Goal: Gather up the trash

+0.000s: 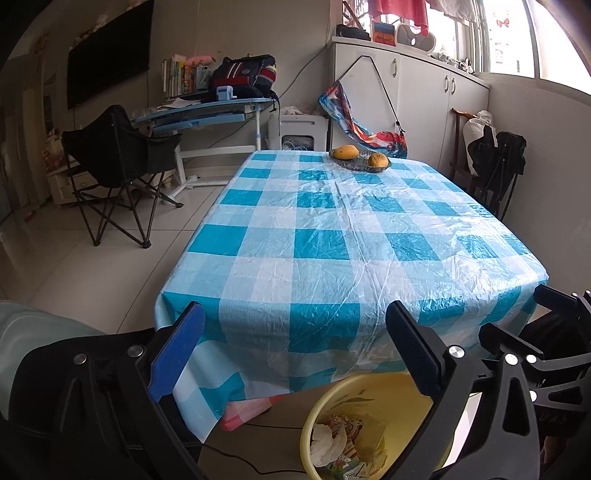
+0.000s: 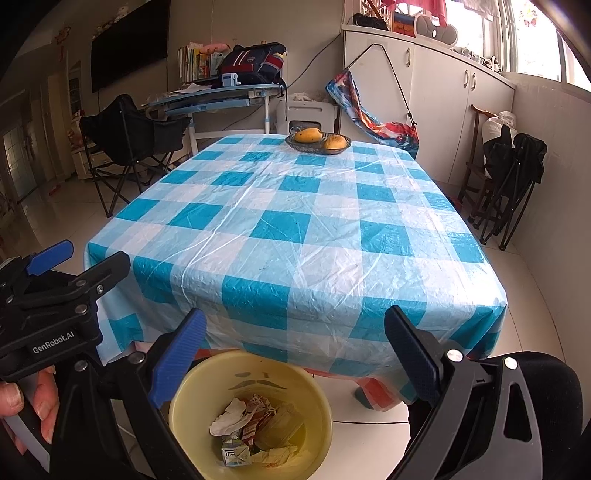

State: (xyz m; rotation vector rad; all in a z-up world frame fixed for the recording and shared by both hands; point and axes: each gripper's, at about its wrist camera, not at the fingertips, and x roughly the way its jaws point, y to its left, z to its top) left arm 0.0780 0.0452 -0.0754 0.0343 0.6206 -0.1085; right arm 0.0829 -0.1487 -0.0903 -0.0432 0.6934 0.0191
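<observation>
Two grippers hang in our hands over the near table edge, both with fingers spread wide and holding nothing. Below our right gripper (image 2: 293,354) stands the yellow bin (image 2: 184,402) on the floor, crumpled trash (image 2: 251,424) lying inside it. From our left gripper (image 1: 295,347) the bin sits lower and to the right. The checked tablecloth (image 2: 295,221) carries only a fruit bowl (image 2: 317,142) at the far end.

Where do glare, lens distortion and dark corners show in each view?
Left wrist view: window blown out, tablecloth sheen, bowed table edges, black corners. Right wrist view: window overexposed, glossy creases on tablecloth, curved walls, dark vignette.
</observation>
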